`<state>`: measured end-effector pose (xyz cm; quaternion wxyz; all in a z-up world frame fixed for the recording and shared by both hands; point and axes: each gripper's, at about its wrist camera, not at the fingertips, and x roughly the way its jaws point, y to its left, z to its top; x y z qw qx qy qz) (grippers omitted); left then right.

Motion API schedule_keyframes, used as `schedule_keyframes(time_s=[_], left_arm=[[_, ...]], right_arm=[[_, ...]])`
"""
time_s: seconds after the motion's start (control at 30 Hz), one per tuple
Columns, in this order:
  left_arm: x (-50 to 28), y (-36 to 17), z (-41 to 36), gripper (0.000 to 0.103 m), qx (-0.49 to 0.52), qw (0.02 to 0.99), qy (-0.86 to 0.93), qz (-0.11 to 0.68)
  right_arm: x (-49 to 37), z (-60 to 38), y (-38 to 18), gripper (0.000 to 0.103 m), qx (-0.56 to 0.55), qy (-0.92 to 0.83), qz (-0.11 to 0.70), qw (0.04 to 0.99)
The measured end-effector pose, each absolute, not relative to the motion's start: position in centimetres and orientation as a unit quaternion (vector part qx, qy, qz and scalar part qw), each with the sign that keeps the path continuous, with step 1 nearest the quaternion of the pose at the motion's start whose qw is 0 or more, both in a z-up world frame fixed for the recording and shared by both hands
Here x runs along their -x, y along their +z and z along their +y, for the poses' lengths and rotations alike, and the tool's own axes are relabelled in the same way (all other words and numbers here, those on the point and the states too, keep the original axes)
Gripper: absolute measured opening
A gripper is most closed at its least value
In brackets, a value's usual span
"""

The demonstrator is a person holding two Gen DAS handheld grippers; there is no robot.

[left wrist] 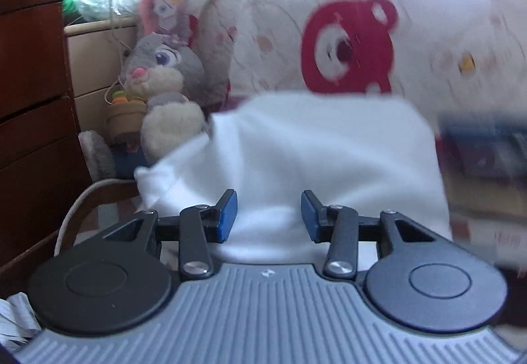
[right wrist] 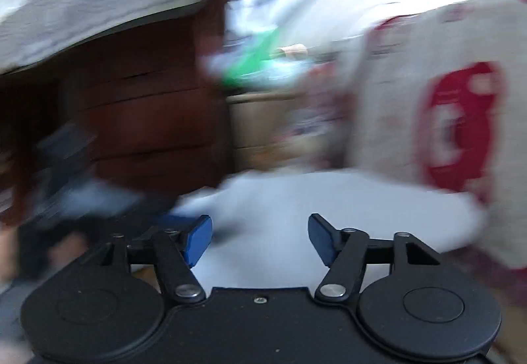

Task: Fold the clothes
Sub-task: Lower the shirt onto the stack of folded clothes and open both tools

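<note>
1. The folded garment [left wrist: 316,150] is plain white.
2. The quilt [left wrist: 411,34] is cream with red bear faces.
3. The plush rabbit [left wrist: 164,74] is grey, with pink ears and nose.
4. The left tool [left wrist: 268,215] has blue pads [left wrist: 227,215] on black arms.
5. The wooden cabinet [left wrist: 29,67] is dark reddish brown.

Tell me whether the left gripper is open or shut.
Open. The left gripper has its blue jaws set wide apart, with the white garment showing in the gap; nothing is pinched.

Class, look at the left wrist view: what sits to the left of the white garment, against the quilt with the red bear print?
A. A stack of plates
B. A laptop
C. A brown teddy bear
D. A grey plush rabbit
D: a grey plush rabbit with pink-lined ears sits left of the white garment, against the bear-print quilt.
</note>
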<state>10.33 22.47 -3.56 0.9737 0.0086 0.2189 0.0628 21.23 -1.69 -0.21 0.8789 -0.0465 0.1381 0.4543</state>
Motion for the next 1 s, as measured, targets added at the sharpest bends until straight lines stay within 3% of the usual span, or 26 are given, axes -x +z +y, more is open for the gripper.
schedule_keyframes(time_s=[0.1, 0.23, 0.6, 0.83, 1.0], left_arm=[[-9.2, -5.1, 21.1, 0.042, -0.064, 0.970, 0.070, 0.225], [-8.3, -4.8, 20.9, 0.042, -0.076, 0.969, 0.071, 0.223], [-7.6, -1.7, 22.4, 0.045, -0.023, 0.976, 0.080, 0.200], [-13.0, -2.1, 27.0, 0.045, 0.037, 0.954, 0.170, 0.245], [-14.9, -2.3, 29.4, 0.048, 0.057, 0.946, 0.182, 0.263]], right_arm=[[-26.4, -0.1, -1.8, 0.069, 0.087, 0.373, 0.194, 0.903], [-31.8, -1.4, -3.1, 0.069, -0.022, 0.325, 0.241, 0.914], [-25.1, -1.2, -1.6, 0.067, -0.021, 0.378, 0.173, 0.909], [-16.6, 6.4, -2.7, 0.067, 0.227, 0.371, 0.100, 0.895], [-12.7, 7.4, -3.3, 0.069, 0.261, 0.420, 0.099, 0.863]])
